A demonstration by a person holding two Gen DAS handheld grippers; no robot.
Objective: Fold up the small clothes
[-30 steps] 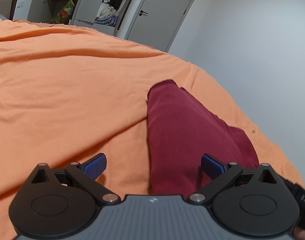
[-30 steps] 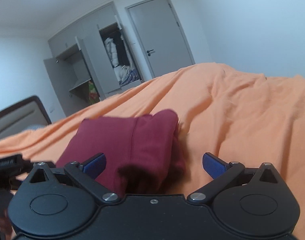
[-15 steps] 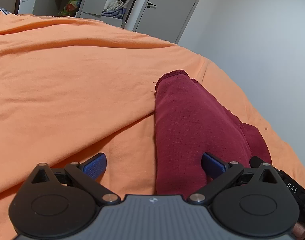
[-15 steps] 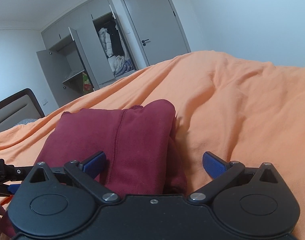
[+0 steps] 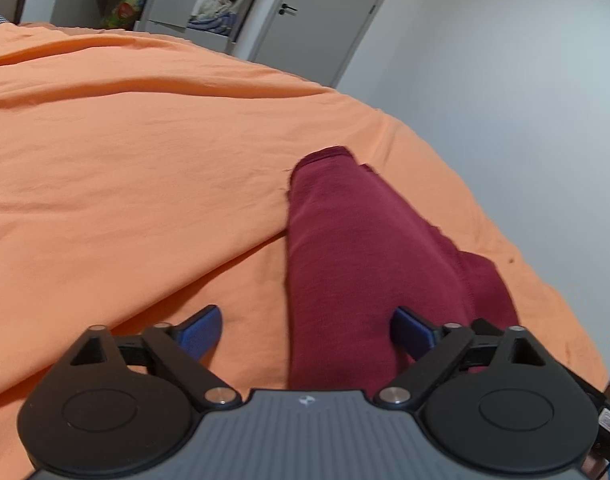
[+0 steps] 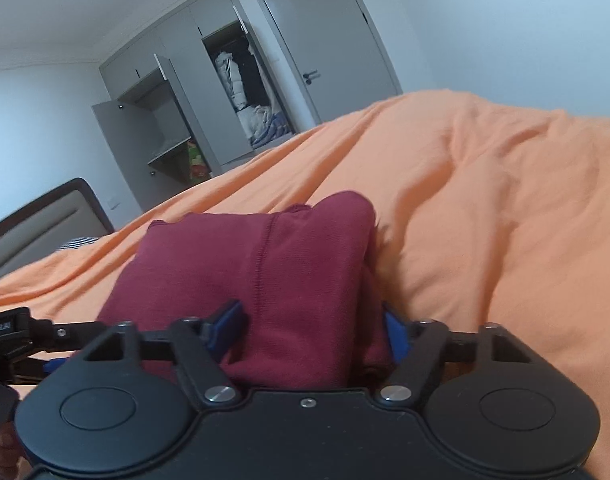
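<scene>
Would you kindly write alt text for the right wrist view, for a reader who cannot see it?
The right claw closes its blue fingers around the near end of a folded dark red garment lying on an orange bedspread. Behind stand an open grey wardrobe and a shut door.

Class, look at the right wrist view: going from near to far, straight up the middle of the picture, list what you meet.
right gripper → dark red garment → orange bedcover → open wardrobe
</scene>
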